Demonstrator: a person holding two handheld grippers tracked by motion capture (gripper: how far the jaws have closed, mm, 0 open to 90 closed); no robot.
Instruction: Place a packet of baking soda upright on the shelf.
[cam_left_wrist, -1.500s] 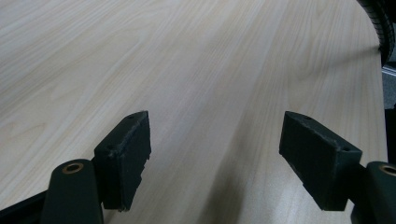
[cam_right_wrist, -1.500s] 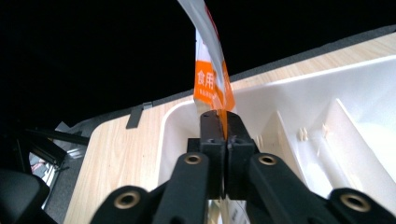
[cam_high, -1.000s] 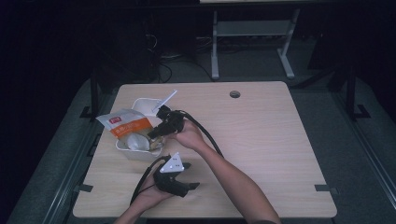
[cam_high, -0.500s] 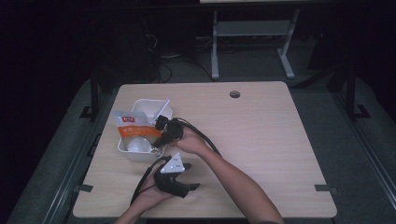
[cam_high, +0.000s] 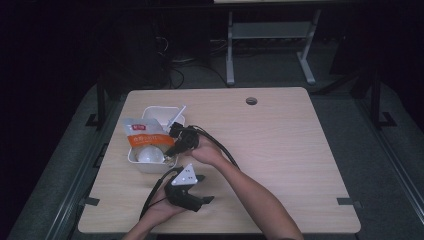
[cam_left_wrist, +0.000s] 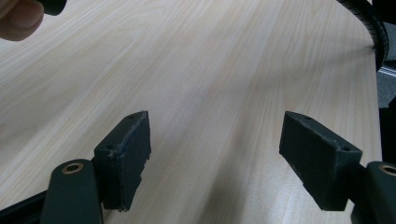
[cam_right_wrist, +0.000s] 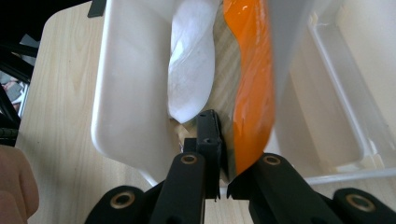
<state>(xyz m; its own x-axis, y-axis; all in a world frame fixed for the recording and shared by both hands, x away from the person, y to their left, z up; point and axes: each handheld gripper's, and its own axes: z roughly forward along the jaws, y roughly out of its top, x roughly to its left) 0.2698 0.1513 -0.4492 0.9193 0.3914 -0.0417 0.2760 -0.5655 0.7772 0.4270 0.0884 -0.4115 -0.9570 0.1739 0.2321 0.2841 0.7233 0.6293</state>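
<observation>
An orange-and-white packet (cam_high: 145, 137) hangs over a white tray (cam_high: 142, 167) at the table's left. My right gripper (cam_high: 172, 151) reaches into that tray from the right. In the right gripper view its jaws (cam_right_wrist: 223, 154) have just been closing and pinch the lower edge of the packet (cam_right_wrist: 250, 93), whose white part (cam_right_wrist: 191, 60) droops beside the orange one. The left gripper (cam_high: 200, 197) rests near the front edge of the table (cam_high: 280, 150), pointing right. In the left gripper view the left gripper (cam_left_wrist: 215, 158) stands wide open over bare wood.
A second white tray (cam_high: 152, 111) sits just behind the first, with a thin white stick (cam_high: 176, 114) leaning out of it. Black cables (cam_high: 220, 147) loop across the table by the right hand. A round cable hole (cam_high: 251, 101) lies at the far edge.
The packet has shifted a little to the right and nearer, now lying over the front tray. The right hand has drawn slightly nearer and its jaws have tightened. The left gripper stayed put.
</observation>
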